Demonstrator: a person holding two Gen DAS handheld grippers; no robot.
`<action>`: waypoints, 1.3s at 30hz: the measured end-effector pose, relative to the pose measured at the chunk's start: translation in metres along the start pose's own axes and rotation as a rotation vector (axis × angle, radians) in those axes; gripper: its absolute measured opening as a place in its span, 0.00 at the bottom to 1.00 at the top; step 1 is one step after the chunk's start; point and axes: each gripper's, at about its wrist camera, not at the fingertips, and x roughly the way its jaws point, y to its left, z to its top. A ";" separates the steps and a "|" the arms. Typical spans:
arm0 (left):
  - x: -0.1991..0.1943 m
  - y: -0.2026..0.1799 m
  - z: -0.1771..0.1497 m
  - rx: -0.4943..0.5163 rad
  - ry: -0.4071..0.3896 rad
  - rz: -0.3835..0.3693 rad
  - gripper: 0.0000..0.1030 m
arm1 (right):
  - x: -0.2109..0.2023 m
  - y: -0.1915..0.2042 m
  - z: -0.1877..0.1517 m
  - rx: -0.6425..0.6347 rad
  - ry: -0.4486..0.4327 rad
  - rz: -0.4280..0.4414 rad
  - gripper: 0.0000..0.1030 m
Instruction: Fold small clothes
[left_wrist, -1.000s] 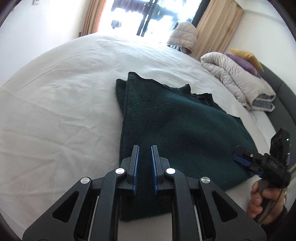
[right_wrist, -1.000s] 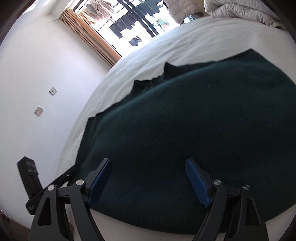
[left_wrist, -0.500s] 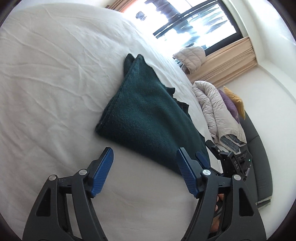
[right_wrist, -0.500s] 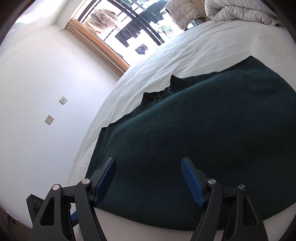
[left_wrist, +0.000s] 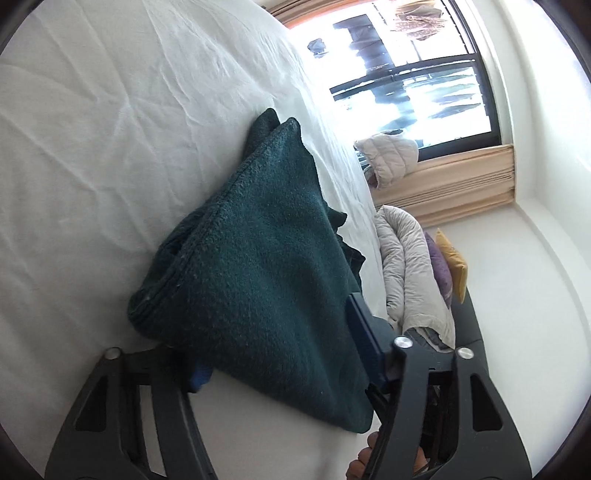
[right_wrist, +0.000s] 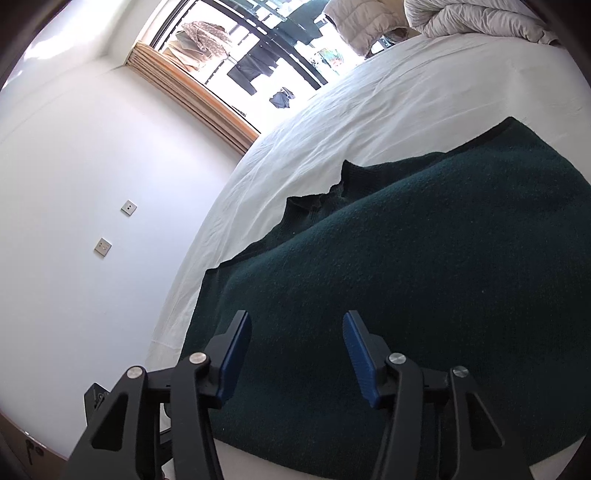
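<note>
On the bed, over a creased white sheet, lies a dark green knit garment, folded into layers with thick rolled edges at its near corner. It looks like a sweater; a collar-like notch shows along its far edge in the right wrist view. Fuzzy, coarse weave, dark trim on the border.

Left hand-held gripper: jaws closing, the garment's near edge between them. The left blue pad is mostly buried under the fabric, the right pad sits against the cloth's side; can't tell if they press yet. Fingertips of a hand peek in at the bottom, cut off by the frame.

Right hand-held gripper: jaws closing but apart, both blue pads bare, hovering over the garment's flat top, nothing clamped.

A bundled grey quilt with purple and yellow cushions sits at the far side, partly hidden. The window is blown out, and the clothes hanging outside it are hard to make out.
</note>
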 end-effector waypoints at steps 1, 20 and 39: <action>0.008 0.000 0.003 -0.009 0.014 0.000 0.32 | 0.003 -0.004 0.005 0.016 0.006 -0.017 0.41; 0.042 -0.071 0.023 0.280 -0.053 0.065 0.08 | 0.054 -0.040 0.017 0.062 0.168 -0.045 0.00; 0.214 -0.232 -0.181 1.279 0.198 0.230 0.07 | -0.024 -0.146 0.073 0.394 0.060 0.550 0.94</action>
